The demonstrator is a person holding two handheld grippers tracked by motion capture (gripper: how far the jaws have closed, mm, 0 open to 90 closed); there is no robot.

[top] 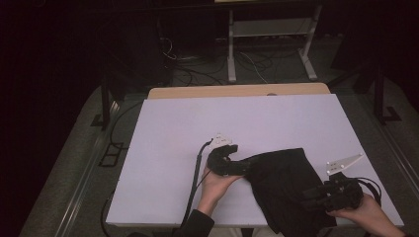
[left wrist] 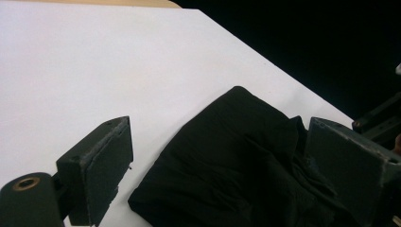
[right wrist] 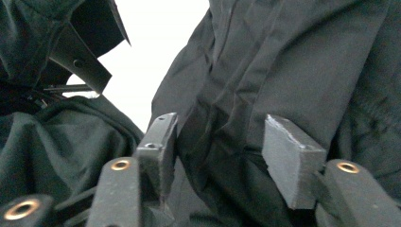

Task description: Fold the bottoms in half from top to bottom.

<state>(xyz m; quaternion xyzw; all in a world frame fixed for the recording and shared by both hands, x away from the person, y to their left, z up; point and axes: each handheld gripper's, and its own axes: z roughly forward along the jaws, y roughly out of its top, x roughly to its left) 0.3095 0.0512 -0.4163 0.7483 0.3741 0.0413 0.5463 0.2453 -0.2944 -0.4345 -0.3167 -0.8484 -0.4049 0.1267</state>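
Looking at the black cloth, we see it bunched on the near right part of the white table, one end toward the middle, the other running off the near edge, so its long axis goes from mid-table down toward us and slightly right.

Left gripper sits at the cloth's upper-left end, jaws pointing right along the tabletop. In the left gripper view its jaws stand wide: one over bare table, the other against the folds, with the cloth edge between them but nothing pinched.

Right gripper is at the cloth's right side near the table edge, pointing left into it. In the right gripper view its jaws stand about half apart with a ridge of cloth lying between; the pads don't look pressed on it, so we read it as not gripping.

Our judgement: both hands are equally close, at opposite ends. Any next grab depends on that axis: left takes the far-left edge, right takes the near-right side, then we pull apart along the length to flatten it.
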